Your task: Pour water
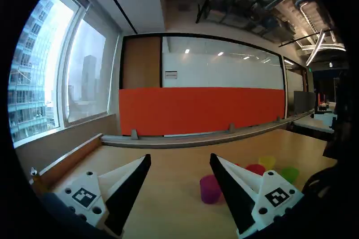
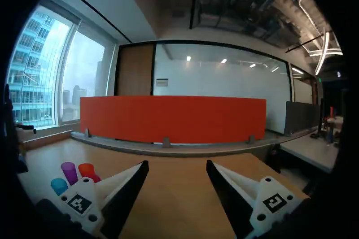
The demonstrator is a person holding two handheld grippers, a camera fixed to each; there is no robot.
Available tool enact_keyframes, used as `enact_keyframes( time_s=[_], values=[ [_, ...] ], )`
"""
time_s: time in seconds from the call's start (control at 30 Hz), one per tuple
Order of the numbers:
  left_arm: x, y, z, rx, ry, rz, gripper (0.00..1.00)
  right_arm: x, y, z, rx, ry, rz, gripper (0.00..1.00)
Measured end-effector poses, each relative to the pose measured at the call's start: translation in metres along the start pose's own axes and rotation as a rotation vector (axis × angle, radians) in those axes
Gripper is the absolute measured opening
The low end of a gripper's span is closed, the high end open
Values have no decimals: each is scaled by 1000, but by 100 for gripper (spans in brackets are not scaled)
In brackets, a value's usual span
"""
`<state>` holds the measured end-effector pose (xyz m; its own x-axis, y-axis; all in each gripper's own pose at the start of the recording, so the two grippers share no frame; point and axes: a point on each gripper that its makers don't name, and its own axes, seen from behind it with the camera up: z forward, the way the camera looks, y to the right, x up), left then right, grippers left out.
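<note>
Item one, my left gripper (image 1: 180,156): two fingers (image 1: 114,174), each a white moulded wedge tapering to a sharp tip, with a black pad (image 1: 130,189) lining the whole inner face. Each white shell carries one square black-and-white coded tag (image 1: 84,197), with small round dark holes (image 1: 89,173) set around it. Item two, my right gripper (image 2: 177,162): identical build, with white wedge shells, black inner linings narrowing to points, one square coded tag per finger and round holes spaced about each tag.
</note>
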<state>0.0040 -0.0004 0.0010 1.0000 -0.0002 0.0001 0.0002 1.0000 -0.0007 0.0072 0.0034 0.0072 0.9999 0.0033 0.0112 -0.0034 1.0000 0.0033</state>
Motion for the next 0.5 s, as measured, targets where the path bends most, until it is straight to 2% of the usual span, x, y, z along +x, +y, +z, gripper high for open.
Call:
enact_keyframes(
  time_s=[0.27,0.5],
  values=[
    [46,0,11,-31,-21,-19,98,36,-2,6,30,-3,-12,100],
    [89,1,13,-58,0,7,98,74,-14,7,72,8,-11,100]
  ],
)
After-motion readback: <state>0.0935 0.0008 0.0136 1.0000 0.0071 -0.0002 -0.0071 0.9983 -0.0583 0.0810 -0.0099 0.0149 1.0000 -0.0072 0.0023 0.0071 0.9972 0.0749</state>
